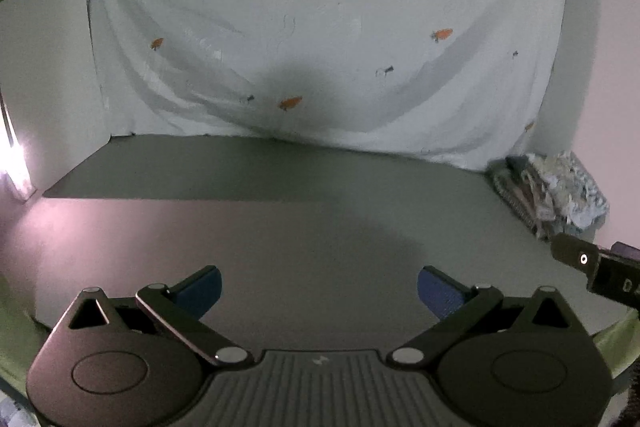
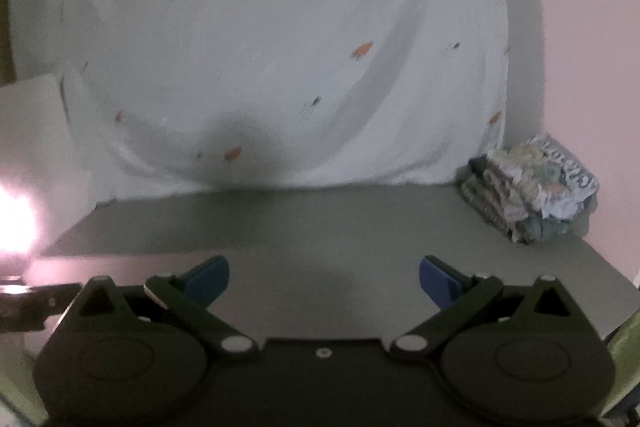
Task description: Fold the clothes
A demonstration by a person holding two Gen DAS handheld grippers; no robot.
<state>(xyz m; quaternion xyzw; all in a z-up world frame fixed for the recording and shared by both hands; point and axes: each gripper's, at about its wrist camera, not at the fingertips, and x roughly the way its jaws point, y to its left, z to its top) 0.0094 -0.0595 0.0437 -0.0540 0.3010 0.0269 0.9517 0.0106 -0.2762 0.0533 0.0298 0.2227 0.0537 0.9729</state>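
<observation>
While both grippers hang over the grey table [image 1: 280, 227], neither holds anything: the left gripper [image 1: 319, 289] has its blue-padded fingers [image 1: 200, 291] spread wide apart, and the right gripper [image 2: 324, 281] stands the same, fingers [image 2: 438, 281] parted with bare tabletop between them.

Clothes: one bundle [image 2: 528, 191], in the far right corner of the table, close to the white sheet [image 2: 280, 47] behind it and the pale wall [image 2: 592, 67] beside it. It shows stacked edges on its left side and a rumpled printed top. How many garments it holds cannot be told.

Stage: this fits either a folded pile set aside with the table cleared, or a heap waiting to be drawn out and folded. The pictures do not settle which.

Risks, as judged:
- The bundle is crowded into the corner; a reach from the front could pinch the sheet along with the cloth and drag the backdrop down.
- A grip on the top layer alone would likely peel it off and topple the stack.
- Strong glare from the lamp [image 1: 12, 155] at far left and the deep shadow at mid-table make cloth edges hard to read.
- The grippers sit close side by side; the right one's tip shows in the left view, so they could knock together.

Count: two grippers, one bundle, one table, one sheet printed with small orange carrots, one white board [image 1: 44, 87] at left, one lamp.
</observation>
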